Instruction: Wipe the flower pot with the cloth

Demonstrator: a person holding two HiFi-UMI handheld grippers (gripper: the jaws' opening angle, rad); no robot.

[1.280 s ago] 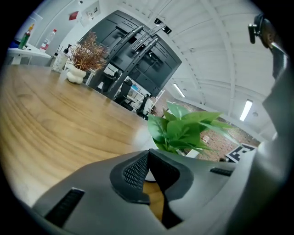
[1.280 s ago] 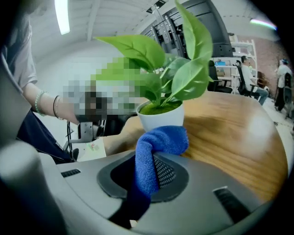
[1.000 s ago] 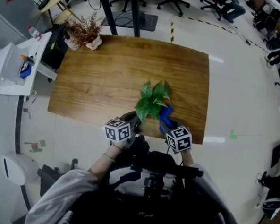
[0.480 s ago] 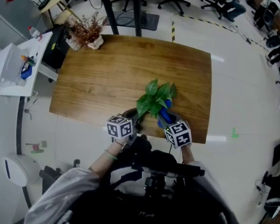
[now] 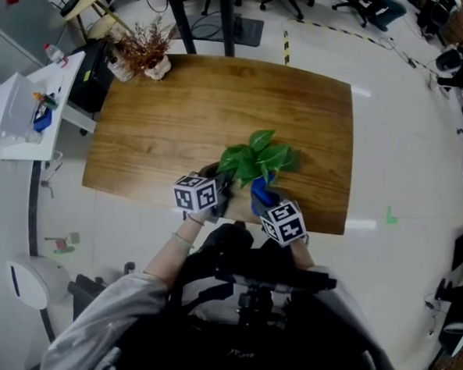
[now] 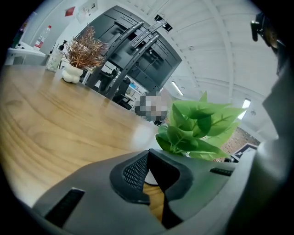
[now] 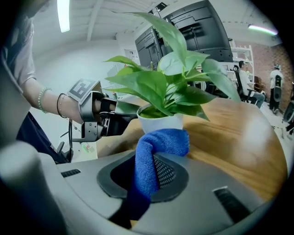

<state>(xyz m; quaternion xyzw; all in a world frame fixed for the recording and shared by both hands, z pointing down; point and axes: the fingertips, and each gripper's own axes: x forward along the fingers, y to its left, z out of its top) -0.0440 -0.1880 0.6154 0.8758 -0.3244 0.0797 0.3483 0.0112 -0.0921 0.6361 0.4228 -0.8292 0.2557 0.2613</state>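
A leafy green plant [image 5: 257, 157] stands in a small white flower pot [image 7: 161, 124] near the front edge of the wooden table [image 5: 181, 115]. In the head view the leaves hide the pot. My right gripper [image 7: 154, 160] is shut on a blue cloth [image 7: 161, 142], whose folded end touches the pot's near side. The cloth [image 5: 259, 191] shows blue just below the leaves. My left gripper [image 6: 148, 158] sits at the pot's left side, its jaws closed on the pot's rim, with a sliver of white pot [image 6: 149, 178] between them. The right gripper view shows that left gripper [image 7: 120, 112] reaching the rim.
A dried brown plant in a white vase [image 5: 146, 54] stands at the table's far left corner. A white side table [image 5: 21, 105] with small items is left of the table. Office chairs [image 5: 290, 0] stand on the floor beyond it.
The right gripper with the cloth has shifted left and closer to me along the pot's front. The plant's leaves have turned and spread rightward. The left gripper stays at the pot.
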